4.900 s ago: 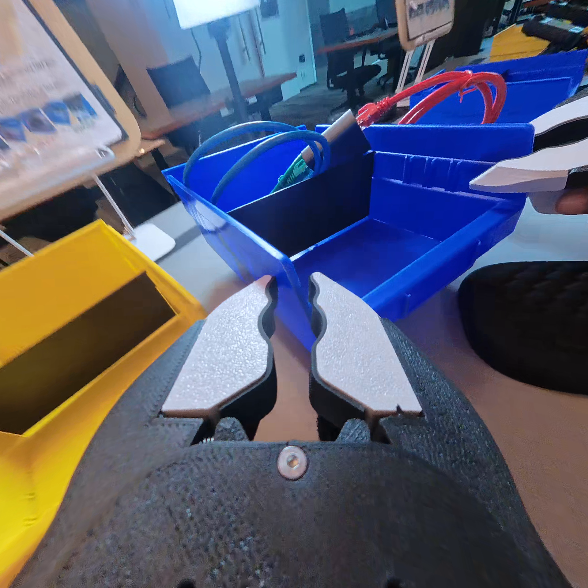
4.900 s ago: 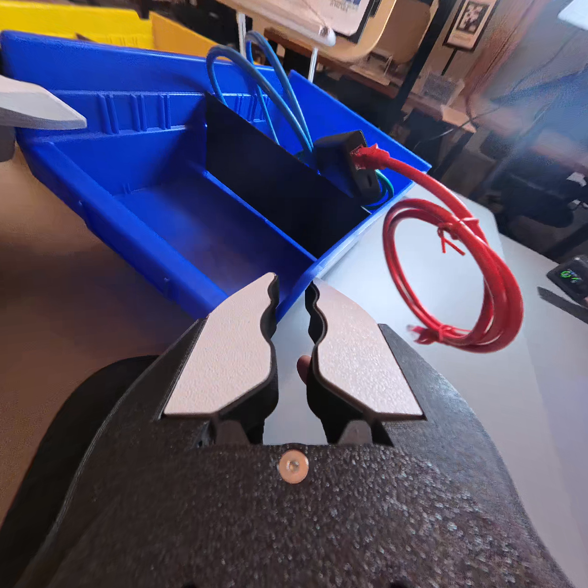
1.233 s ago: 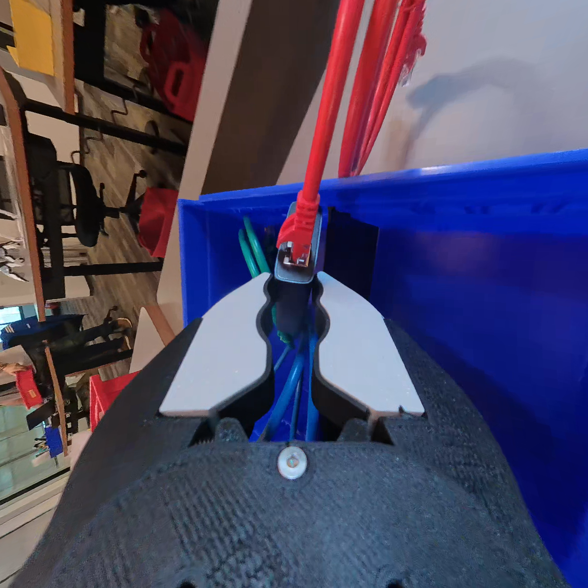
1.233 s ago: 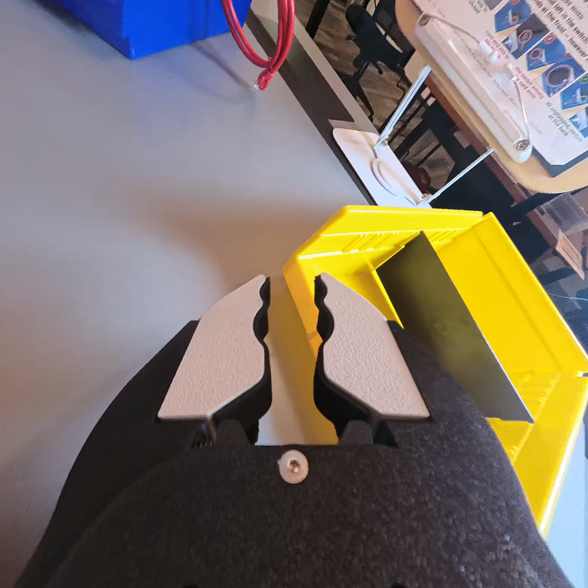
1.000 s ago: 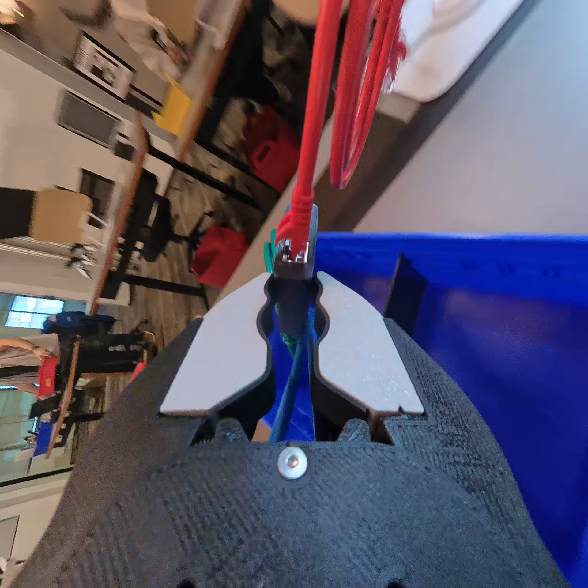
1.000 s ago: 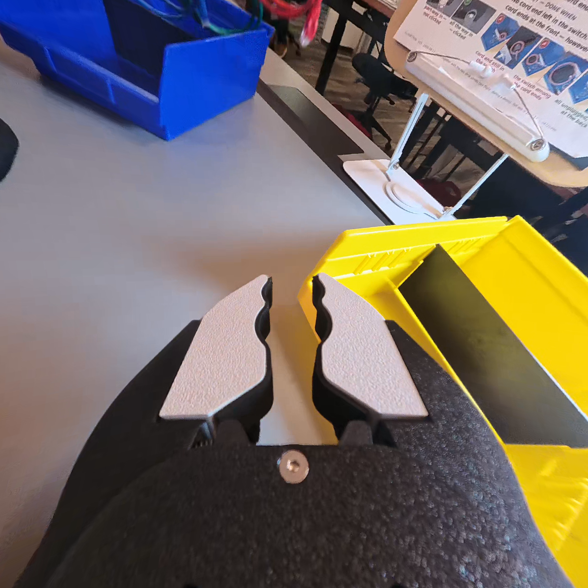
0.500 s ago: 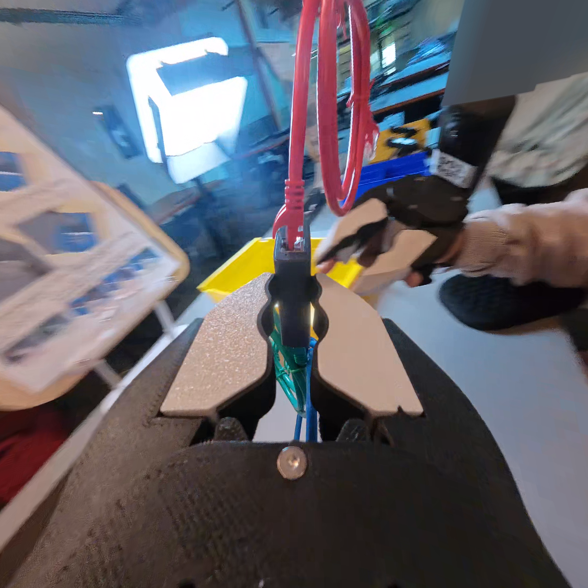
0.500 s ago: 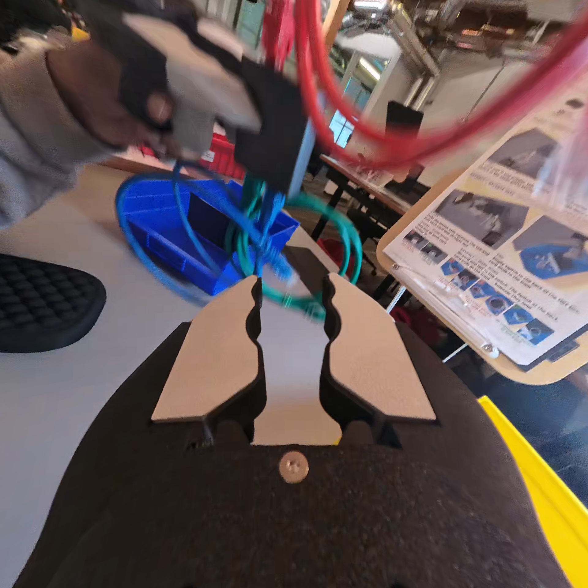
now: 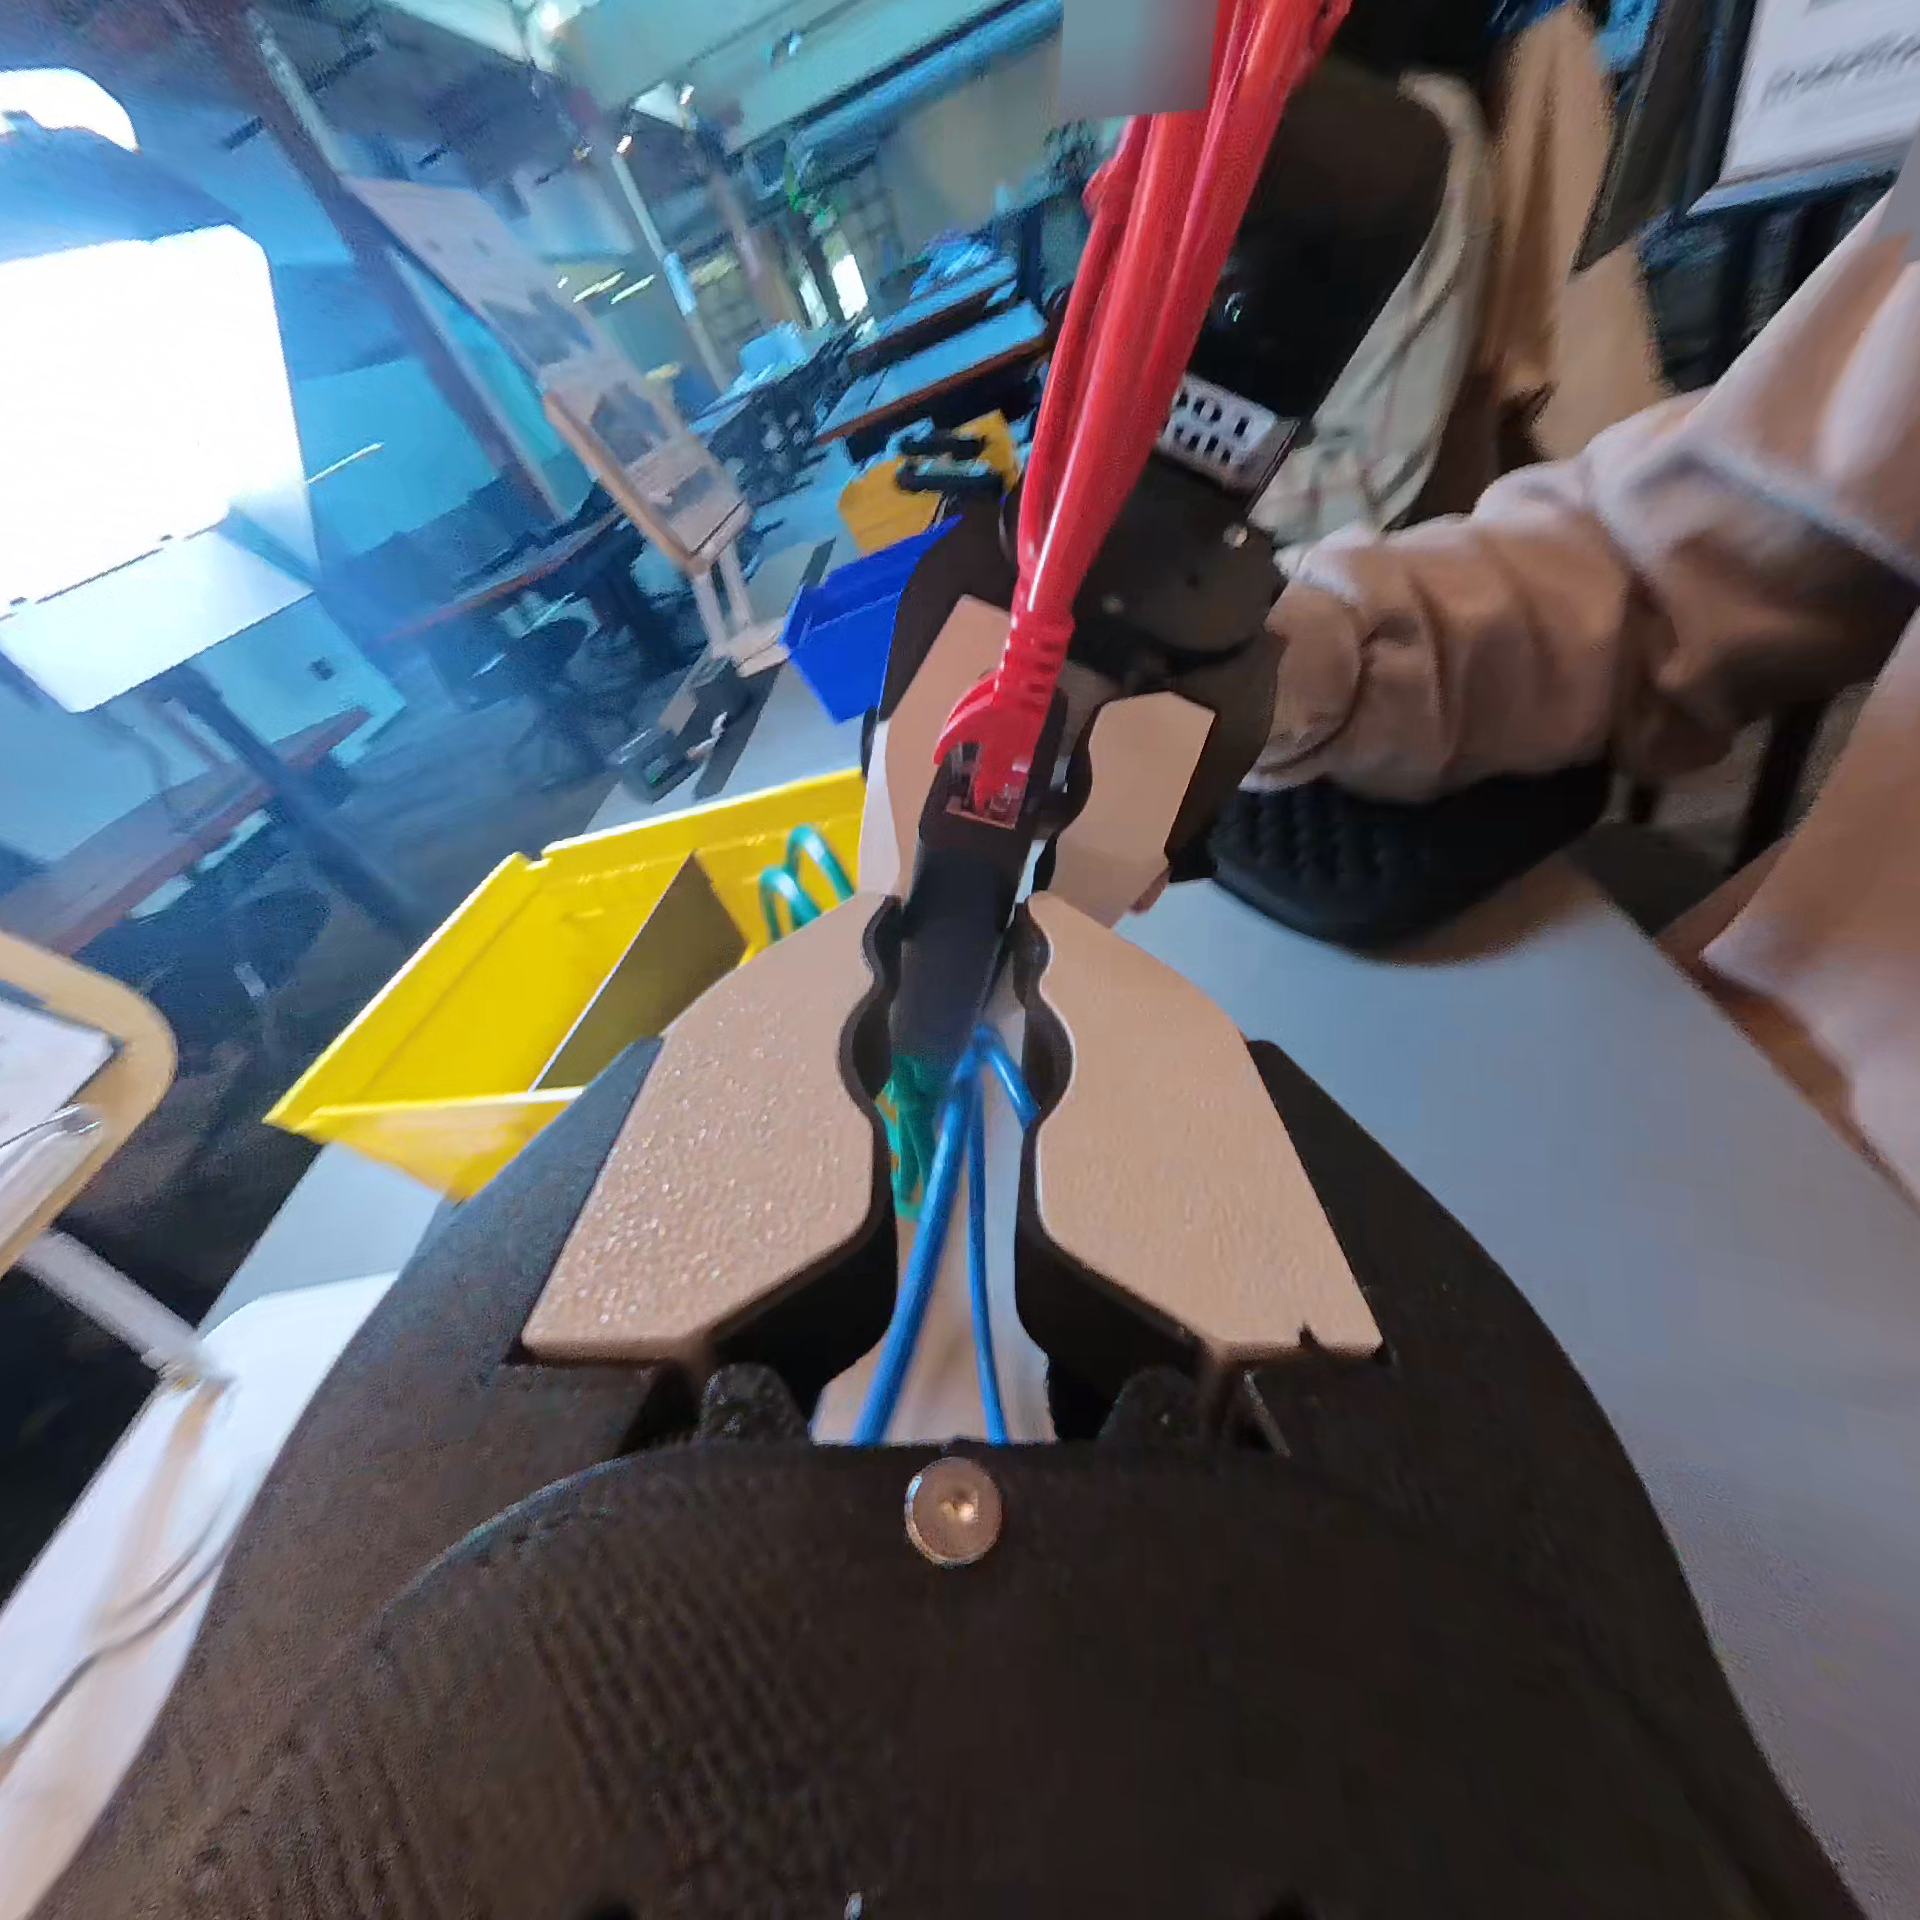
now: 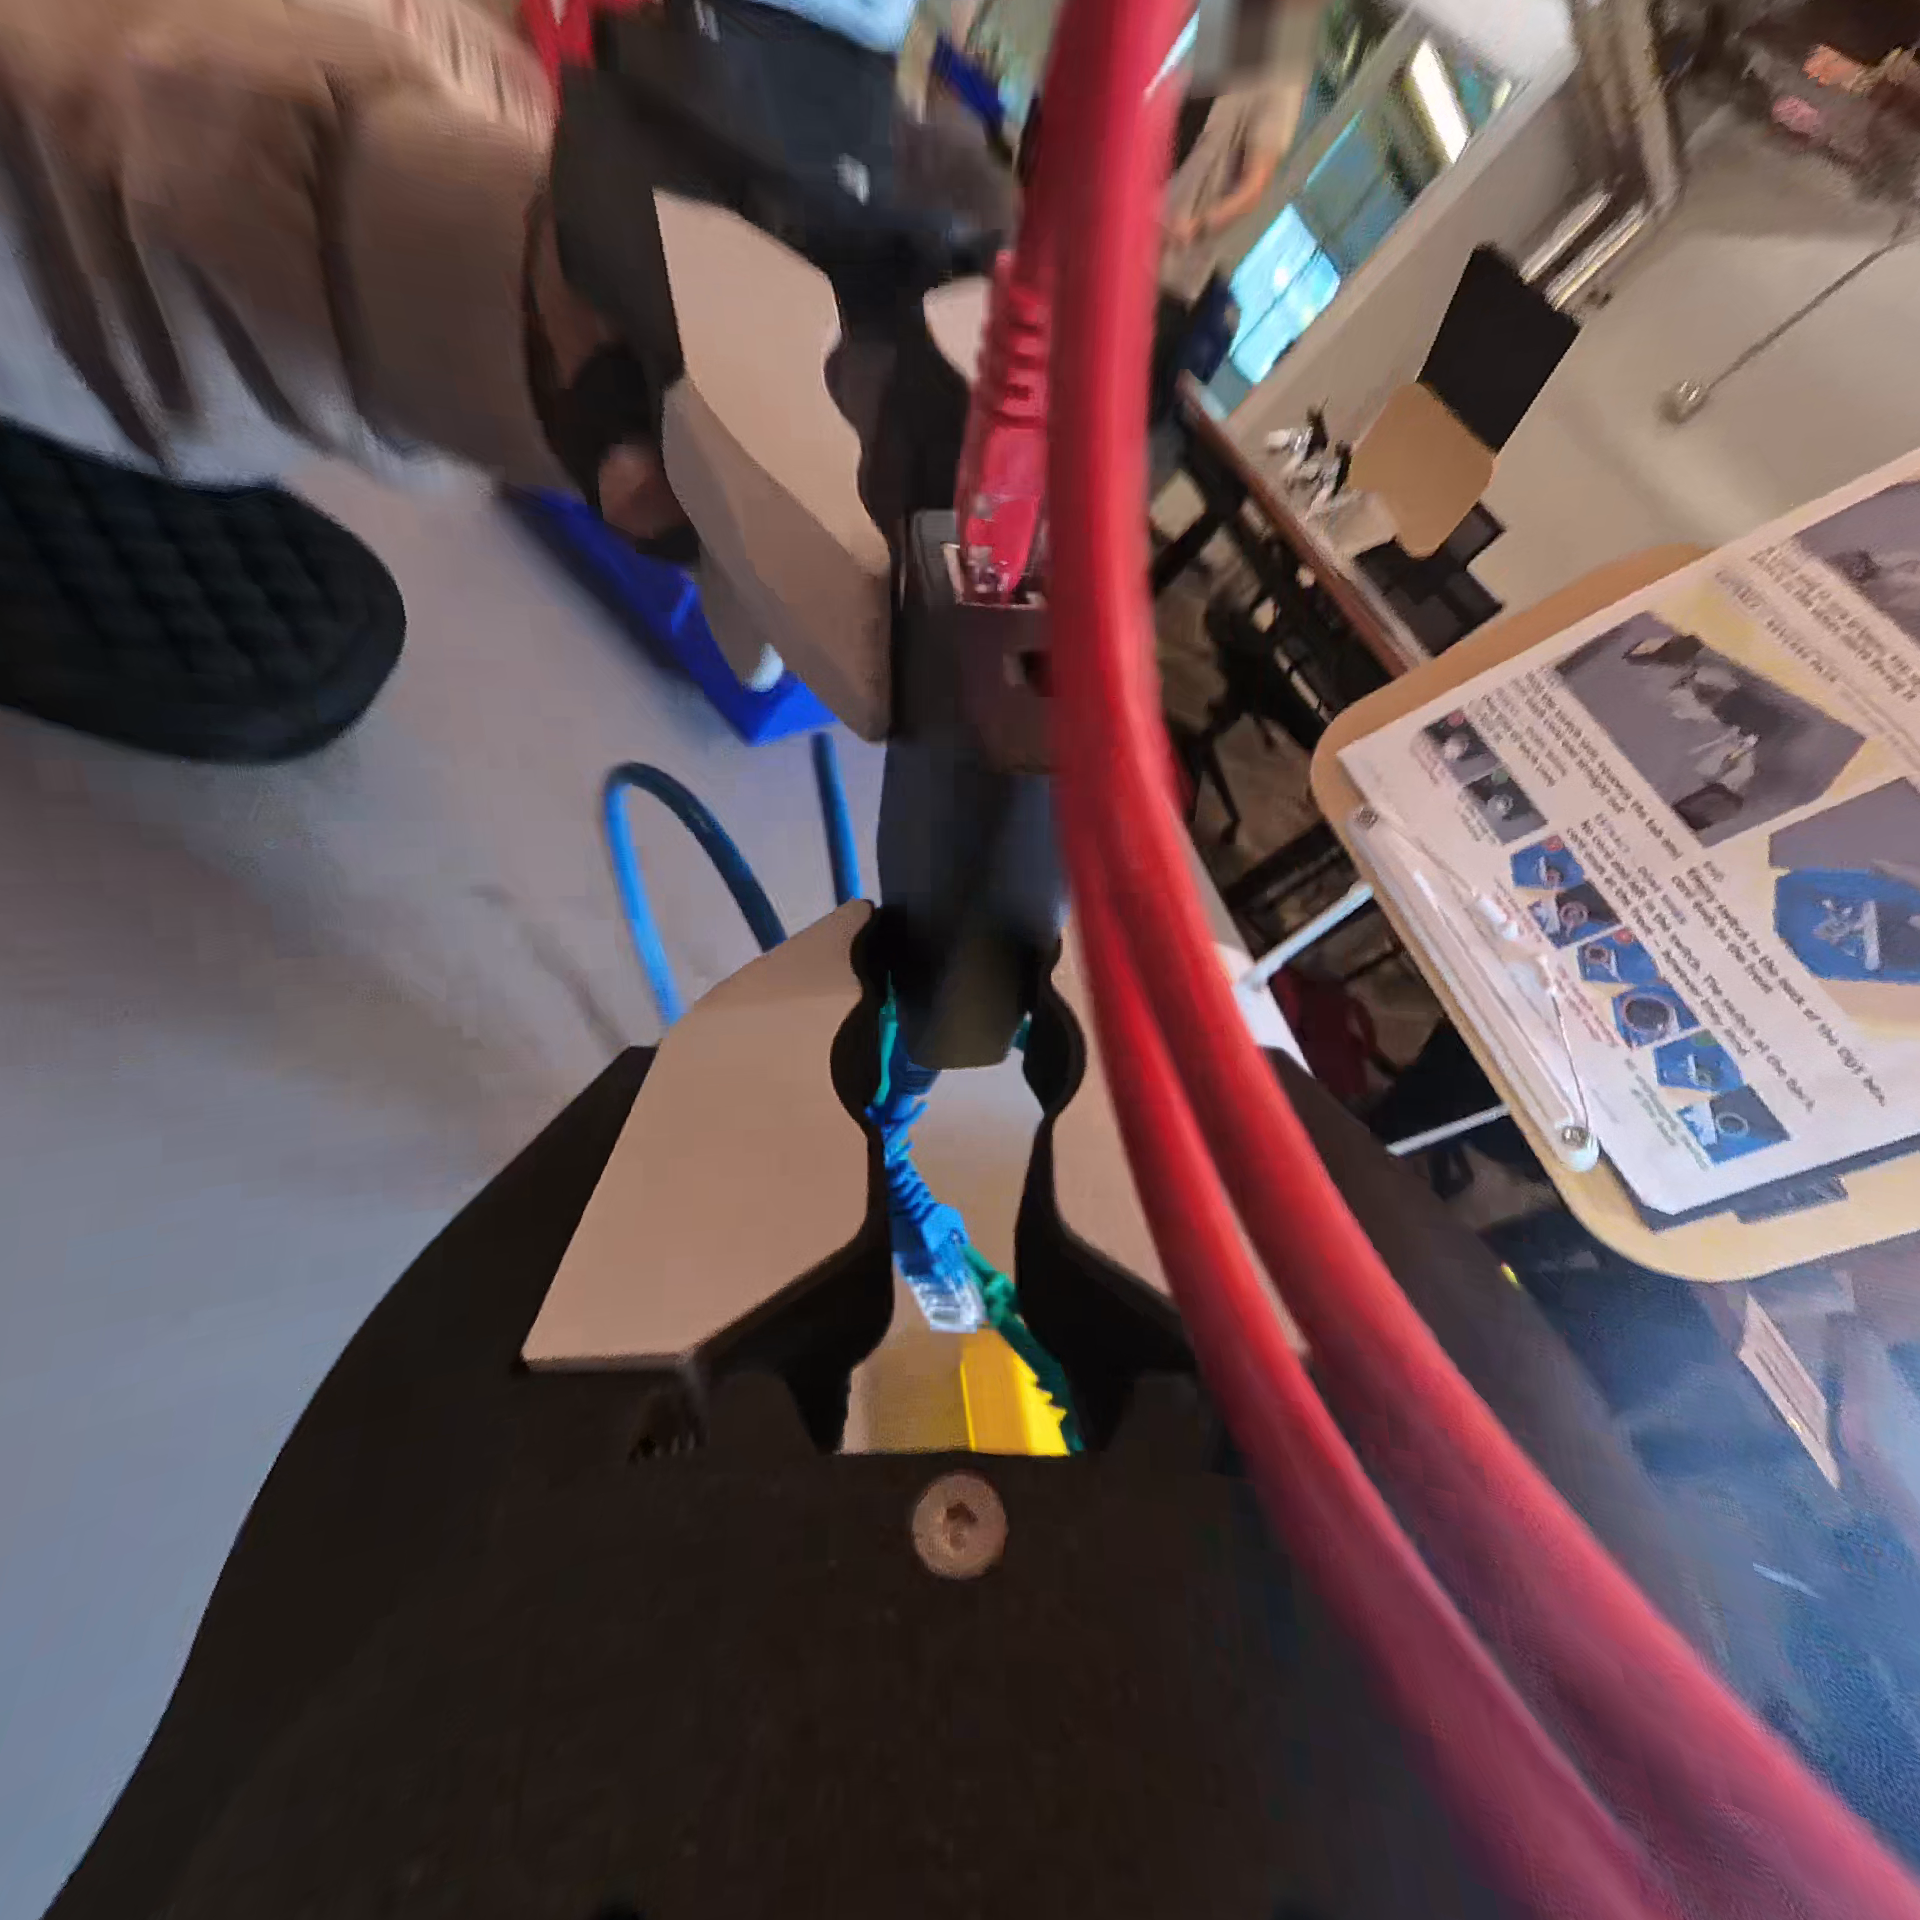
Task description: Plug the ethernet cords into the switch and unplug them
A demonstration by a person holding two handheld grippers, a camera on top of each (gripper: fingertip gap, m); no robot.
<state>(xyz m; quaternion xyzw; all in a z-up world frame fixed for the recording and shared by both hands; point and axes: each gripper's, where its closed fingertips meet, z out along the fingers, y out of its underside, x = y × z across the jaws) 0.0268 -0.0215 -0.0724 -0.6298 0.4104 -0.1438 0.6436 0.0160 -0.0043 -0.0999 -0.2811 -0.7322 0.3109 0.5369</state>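
My left gripper [image 9: 956,925] is shut on the black switch [image 9: 940,935] and holds it in the air above the grey table. A red cord [image 9: 1101,416] is plugged into the switch's far end by its red plug [image 9: 1003,717]. Blue cords [image 9: 935,1226] and a green cord [image 9: 909,1122] hang from its near end. My right gripper [image 10: 961,935] has its fingertips closed on either side of the switch [image 10: 966,831]; it also shows in the left wrist view [image 9: 1029,769]. The red cord [image 10: 1101,727] loops across the right wrist view. A loose blue plug [image 10: 930,1257] dangles between the right fingers.
A yellow bin [image 9: 468,1018] stands at the table's edge with a green cable [image 9: 795,883] in it. A blue bin [image 9: 842,644] is farther back. A black ribbed mat [image 10: 177,603] lies on the table [image 10: 260,1039]. An instruction board [image 10: 1662,883] stands to the right. Both grippers' tips are close together, under 4 cm apart.
My left gripper carried the switch and its cords away from the blue bin to above the table by the yellow bin. My right gripper rose from the yellow bin and closed on the switch.
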